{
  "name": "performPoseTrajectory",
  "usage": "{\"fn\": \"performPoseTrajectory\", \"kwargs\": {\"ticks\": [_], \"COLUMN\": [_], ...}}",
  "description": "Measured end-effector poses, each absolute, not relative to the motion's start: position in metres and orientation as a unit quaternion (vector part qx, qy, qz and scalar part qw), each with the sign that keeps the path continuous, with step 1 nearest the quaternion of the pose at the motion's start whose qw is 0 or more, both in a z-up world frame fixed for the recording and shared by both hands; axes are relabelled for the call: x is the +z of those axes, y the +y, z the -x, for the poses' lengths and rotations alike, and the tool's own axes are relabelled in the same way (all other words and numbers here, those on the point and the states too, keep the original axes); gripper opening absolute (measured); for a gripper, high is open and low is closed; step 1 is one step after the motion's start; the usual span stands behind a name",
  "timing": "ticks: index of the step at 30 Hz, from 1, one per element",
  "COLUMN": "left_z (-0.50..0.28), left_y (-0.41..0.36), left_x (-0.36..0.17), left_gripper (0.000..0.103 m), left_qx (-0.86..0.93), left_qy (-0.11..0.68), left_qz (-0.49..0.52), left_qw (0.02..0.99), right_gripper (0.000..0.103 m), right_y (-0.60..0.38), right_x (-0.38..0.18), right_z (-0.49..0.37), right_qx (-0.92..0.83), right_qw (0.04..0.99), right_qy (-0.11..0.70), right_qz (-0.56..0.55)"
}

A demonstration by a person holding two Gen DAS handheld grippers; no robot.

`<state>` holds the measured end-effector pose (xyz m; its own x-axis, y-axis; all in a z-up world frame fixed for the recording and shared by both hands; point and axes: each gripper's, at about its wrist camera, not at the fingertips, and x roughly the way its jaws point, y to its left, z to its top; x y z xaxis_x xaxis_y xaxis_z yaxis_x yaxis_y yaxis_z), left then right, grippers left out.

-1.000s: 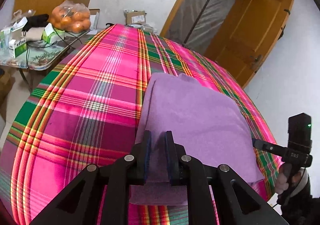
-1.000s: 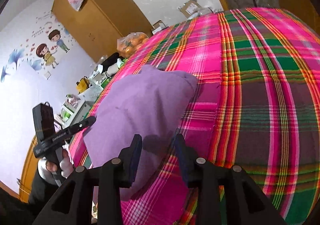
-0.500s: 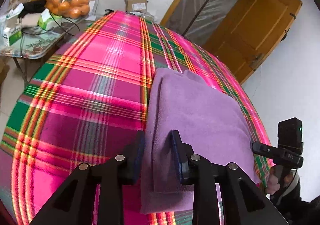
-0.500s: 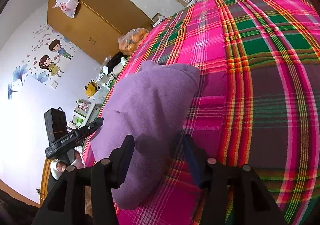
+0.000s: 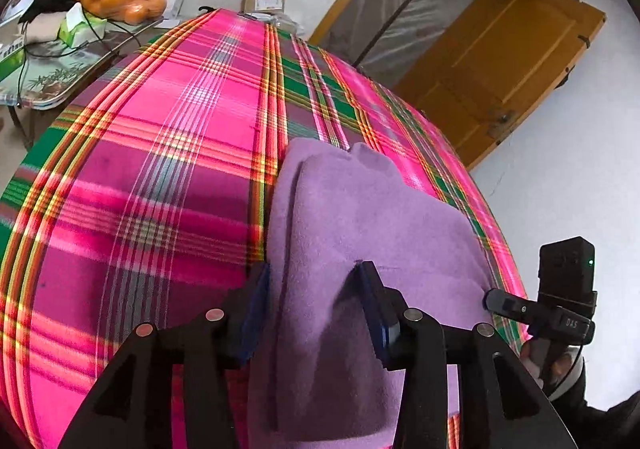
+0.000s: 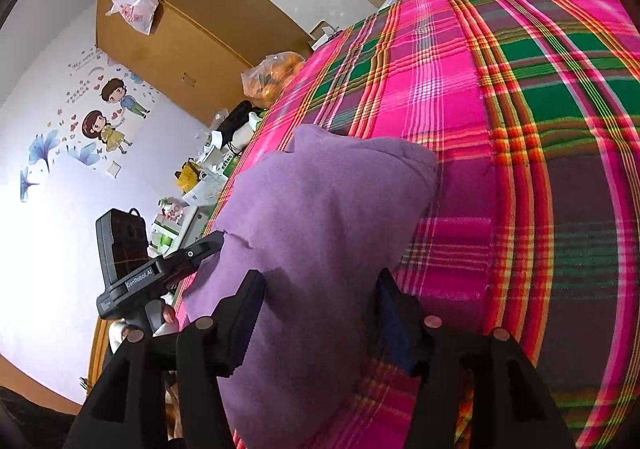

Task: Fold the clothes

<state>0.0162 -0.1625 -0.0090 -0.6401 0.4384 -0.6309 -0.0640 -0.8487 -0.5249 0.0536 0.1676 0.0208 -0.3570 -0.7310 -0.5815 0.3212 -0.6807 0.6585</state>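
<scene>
The folded purple garment (image 5: pixel 372 233) lies near the front edge of the plaid-covered bed (image 5: pixel 160 177), with the left gripper (image 5: pixel 312 305) and right gripper (image 6: pixel 320 313) straddling its near corners, jaws just opened, pads clear of the cloth.
</scene>
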Motion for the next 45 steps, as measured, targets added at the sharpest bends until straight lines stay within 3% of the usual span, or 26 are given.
{"fn": "performPoseTrajectory", "kwargs": {"ticks": [6, 8, 11, 15, 19, 32, 45], "left_z": [-0.029, -0.028, -0.025, -0.026, -0.027, -0.018, 0.049], "left_y": [-0.154, -0.153, -0.151, -0.149, -0.146, -0.138, -0.181], "left_x": [-0.008, -0.009, -0.008, -0.005, 0.006, 0.061, 0.075], "left_gripper": [0.045, 0.043, 0.037, 0.026, 0.022, 0.021, 0.021], "left_qx": [0.876, 0.877, 0.876, 0.878, 0.885, 0.916, 0.926], "left_qy": [-0.227, -0.225, -0.226, -0.225, -0.212, -0.164, -0.167], "left_qz": [0.404, 0.403, 0.405, 0.401, 0.392, 0.335, 0.318], "left_qw": [0.138, 0.134, 0.131, 0.133, 0.130, 0.145, 0.116], "right_gripper": [0.056, 0.050, 0.040, 0.036, 0.031, 0.029, 0.029], "right_y": [0.165, 0.162, 0.161, 0.162, 0.161, 0.150, 0.107], "right_x": [0.023, 0.023, 0.021, 0.022, 0.031, 0.089, 0.106], "right_z": [-0.061, -0.056, -0.048, -0.045, -0.048, -0.028, 0.060], "right_qx": [-0.792, -0.791, -0.789, -0.789, -0.798, -0.829, -0.828], "right_qw": [0.333, 0.331, 0.324, 0.320, 0.324, 0.354, 0.371], "right_qy": [-0.209, -0.208, -0.215, -0.220, -0.214, -0.173, -0.151], "right_qz": [-0.467, -0.471, -0.476, -0.477, -0.462, -0.398, -0.392]}}
